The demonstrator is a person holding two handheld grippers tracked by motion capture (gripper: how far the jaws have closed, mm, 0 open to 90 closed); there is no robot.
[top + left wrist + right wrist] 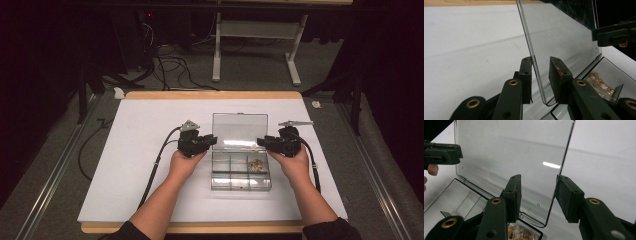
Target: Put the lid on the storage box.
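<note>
- Nearest me: my two forearms in dark sleeves come in over the wooden front edge of the white-topped table, one hand per tool.
- Next out, the clear plastic compartment box sits centre-right on the white top, between my hands. Base is split into small cells; one cell on its right side holds a little heap of small gold/orange bits; the rest look bare, as far as I can tell.
- L gripper is at the box's left edge. In the left gripper view the jaws straddle the side edge of the clear hinged lid: one pad looks right against the plastic, the other stands a bit off. So partly open around the lid edge, not clamped on it.
- R gripper mirrors that at the right edge. In the right gripper view the lid's edge runs up between the jaws w/ visible gaps both sides – open, holding nothing.
- Lid stands roughly upright off the back hinge, behind the base.
- Progress, my read: box is open, lid is bracketed both sides. Can't tell whether this is the end of opening or the start of closing. If closing, swinging the lid down and latching it is all left to do.
- Writing/labels: none readable on box, tools or table.
- Farthest: grey floor w/ black cables and a white metal stand.
</note>
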